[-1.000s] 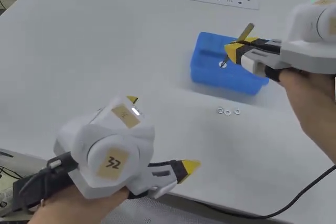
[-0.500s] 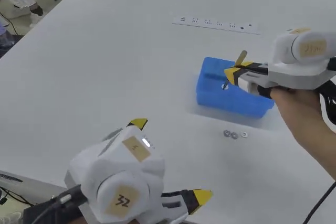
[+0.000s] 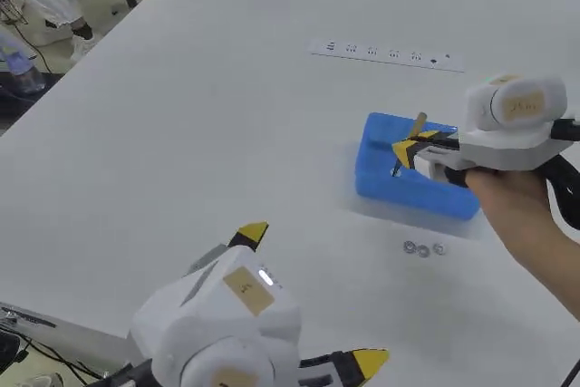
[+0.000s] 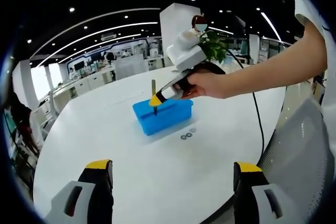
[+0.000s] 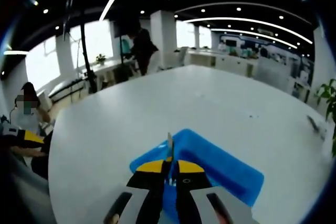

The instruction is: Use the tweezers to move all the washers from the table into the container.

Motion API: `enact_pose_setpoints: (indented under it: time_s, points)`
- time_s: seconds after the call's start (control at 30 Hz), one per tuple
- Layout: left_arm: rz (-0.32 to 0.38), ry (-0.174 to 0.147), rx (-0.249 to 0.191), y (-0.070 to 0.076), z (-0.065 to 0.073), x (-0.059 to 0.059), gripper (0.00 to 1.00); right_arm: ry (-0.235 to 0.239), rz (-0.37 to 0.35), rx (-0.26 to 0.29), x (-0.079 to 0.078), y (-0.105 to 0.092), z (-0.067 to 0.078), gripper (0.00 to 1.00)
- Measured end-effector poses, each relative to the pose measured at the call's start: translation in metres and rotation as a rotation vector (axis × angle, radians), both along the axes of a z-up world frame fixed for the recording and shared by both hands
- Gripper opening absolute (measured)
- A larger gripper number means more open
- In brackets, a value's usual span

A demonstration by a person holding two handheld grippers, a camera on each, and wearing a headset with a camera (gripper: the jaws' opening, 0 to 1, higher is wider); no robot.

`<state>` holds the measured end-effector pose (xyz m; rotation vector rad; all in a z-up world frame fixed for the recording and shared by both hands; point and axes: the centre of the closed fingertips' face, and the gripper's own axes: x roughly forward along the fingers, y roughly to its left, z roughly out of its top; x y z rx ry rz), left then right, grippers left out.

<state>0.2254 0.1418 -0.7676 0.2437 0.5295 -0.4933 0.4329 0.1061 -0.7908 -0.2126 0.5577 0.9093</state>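
The right hand-held gripper [image 3: 405, 149] is pinching the tweezers [image 3: 418, 123] over the blue container [image 3: 417, 197]. The left hand-held gripper [image 4: 172, 166] is hovering, jaws spread wide. Three washers [image 3: 423, 249] are lying on the tabletop [image 3: 227, 115].

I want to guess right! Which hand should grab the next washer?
Right. The right tool grips the tweezers over the container, near the three washers; the left tool sits open, farther off.

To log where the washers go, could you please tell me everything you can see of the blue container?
The blue container is a rectangular, open-topped tray, plastic by its look, with low walls. It sits flat on the white table. The tweezers, clamped in the right tongs, point down into it. Three washers lie beside it, apart.
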Motion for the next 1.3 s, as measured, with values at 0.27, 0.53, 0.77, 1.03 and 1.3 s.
enact_pose_setpoints:
  time_s: [0.27, 0.53, 0.77, 1.03, 1.3]
  points:
    - [0.007, -0.026, 0.026, 0.004, 0.001, 0.002, 0.97, 0.033, 0.002, -0.013, -0.004, 0.001, -0.016, 0.04]
    - [0.03, -0.026, 0.031, 0.008, 0.0, 0.003, 0.96, 0.019, -0.01, 0.013, -0.005, 0.002, -0.016, 0.03]
    - [0.033, -0.017, 0.049, 0.01, -0.003, 0.003, 0.96, 0.035, -0.015, 0.022, -0.006, -0.003, -0.015, 0.04]
    - [0.025, -0.017, 0.06, 0.01, -0.005, 0.002, 0.96, 0.026, -0.02, 0.034, -0.005, -0.009, -0.003, 0.04]
    - [0.013, -0.011, 0.066, 0.008, -0.006, 0.001, 0.96, -0.027, -0.038, 0.111, -0.022, -0.023, 0.038, 0.04]
